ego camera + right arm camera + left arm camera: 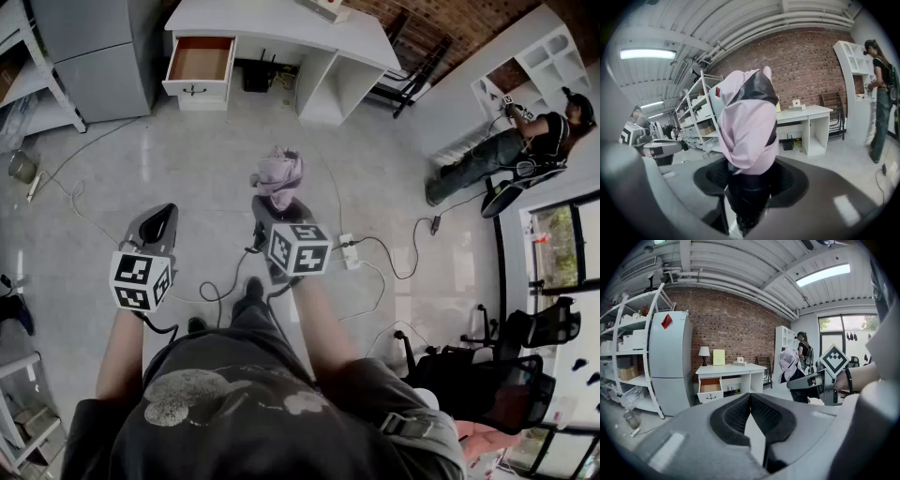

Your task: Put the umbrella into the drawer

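A folded pink and black umbrella [278, 176] stands upright between the pads of my right gripper [275, 208], which is shut on its dark lower part. In the right gripper view the umbrella [747, 126] fills the middle and hides much of the room behind it. My left gripper [157, 221] hangs level beside it on the left, shut with nothing in it. Its pads [736, 416] meet at the tip. The drawer [199, 58] stands pulled open in the white desk [281, 19] across the floor ahead, and looks empty. The drawer [710, 385] also shows in the left gripper view.
A grey fridge [94, 47] stands left of the desk, with metal shelving [628, 362] beside it. Cables and a power strip [349, 251] lie on the floor near my feet. Another person [506, 150] works at a white shelf unit on the right. Office chairs [525, 328] stand at the right.
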Demonstrator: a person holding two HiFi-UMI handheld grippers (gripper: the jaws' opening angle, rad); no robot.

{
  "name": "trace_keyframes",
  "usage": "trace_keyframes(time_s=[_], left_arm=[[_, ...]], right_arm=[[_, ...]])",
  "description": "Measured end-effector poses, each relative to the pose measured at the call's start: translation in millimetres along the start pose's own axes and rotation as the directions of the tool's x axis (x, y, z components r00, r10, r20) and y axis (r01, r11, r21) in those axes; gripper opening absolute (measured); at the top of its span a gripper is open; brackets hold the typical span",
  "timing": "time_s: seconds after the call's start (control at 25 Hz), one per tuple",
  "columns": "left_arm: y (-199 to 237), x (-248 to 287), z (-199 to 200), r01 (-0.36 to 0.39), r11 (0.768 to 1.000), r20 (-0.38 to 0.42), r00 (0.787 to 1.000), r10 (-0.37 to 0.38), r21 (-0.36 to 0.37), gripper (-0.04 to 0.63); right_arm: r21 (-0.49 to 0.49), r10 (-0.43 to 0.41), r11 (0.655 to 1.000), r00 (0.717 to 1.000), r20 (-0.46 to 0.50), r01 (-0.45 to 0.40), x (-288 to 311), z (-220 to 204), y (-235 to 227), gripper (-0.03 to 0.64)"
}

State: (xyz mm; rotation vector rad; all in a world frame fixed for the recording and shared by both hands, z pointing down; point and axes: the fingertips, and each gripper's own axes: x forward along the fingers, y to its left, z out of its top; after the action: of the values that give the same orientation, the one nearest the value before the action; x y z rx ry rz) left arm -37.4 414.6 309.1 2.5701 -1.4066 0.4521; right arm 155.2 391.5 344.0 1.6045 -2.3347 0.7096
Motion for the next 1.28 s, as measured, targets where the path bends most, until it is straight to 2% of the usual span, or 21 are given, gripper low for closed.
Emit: trace_keyframes(time_s=[0.16, 0.56, 0.84, 1.08, 1.28], left_arm=[[-21, 33, 19, 0.004, 1.000, 0.018, 1.000, -0.004, 0.017, 0.011], [-34, 89, 27, -0.045, 0.998, -0.014, 0.999, 0.045, -0.040, 0.011], [-40, 114, 43, -0.108, 0.993, 0.001, 0.994, 0.109, -0.037, 0.011], [-44, 132, 64, -0.106, 0.994, 0.022, 0.994, 0.106, 0.001, 0.011], [-26, 143, 68, -0.126, 0.992, 0.026, 0.992, 0.126, -0.005, 0.011]], right_arm=[[-0.014, -0.001, 1.000, 1.000, 0.000, 0.001, 3, 17, -39, 0.218], [-0.005, 0.011, 1.000, 1.000, -0.023, -0.011, 15, 34, -108, 0.218], [-0.043, 0.050, 0.998, 0.998, -0.028, -0.051, 25, 41, -135, 0.218], [-0.042, 0.055, 0.998, 0.998, -0.019, -0.056, 30, 54, -154, 0.219], [-0.041, 0.063, 0.997, 0.997, -0.038, -0.064, 45, 62, -158, 0.219]])
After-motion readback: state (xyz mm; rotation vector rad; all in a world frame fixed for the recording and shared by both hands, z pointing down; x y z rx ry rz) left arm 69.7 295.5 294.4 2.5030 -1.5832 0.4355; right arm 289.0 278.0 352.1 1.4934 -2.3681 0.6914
